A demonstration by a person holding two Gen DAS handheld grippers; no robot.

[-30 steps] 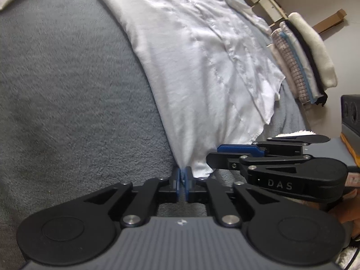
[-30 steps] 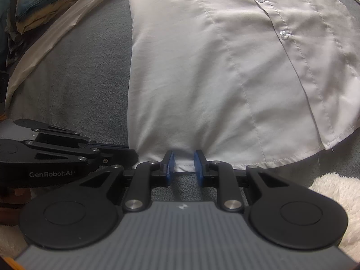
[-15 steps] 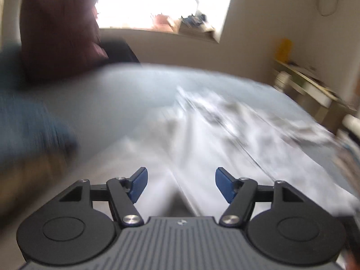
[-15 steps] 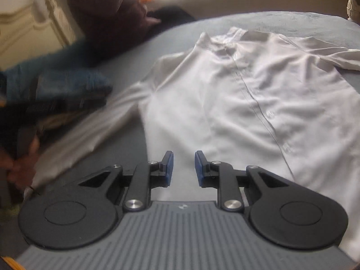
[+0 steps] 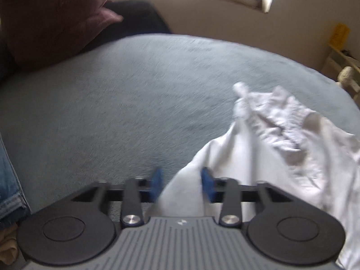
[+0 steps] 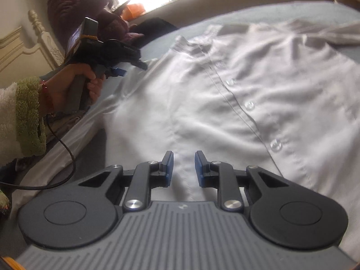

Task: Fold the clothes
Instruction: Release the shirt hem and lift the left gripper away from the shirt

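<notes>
Now that both grippers have let go the hem, left gripper and right gripper gape over the white buttoned cotton shirt at frame centre; flat, unfolded.

White shirt with clear buttons, spread over a plain grey-blue bedcover. Both grippers, left gripper and right gripper, black with blue pads on ribbed grey bodies. At nine o'clock in the right view, a fuzzy white sleeve with green cuff. Maroon top at eleven, blue denim at eight.
</notes>
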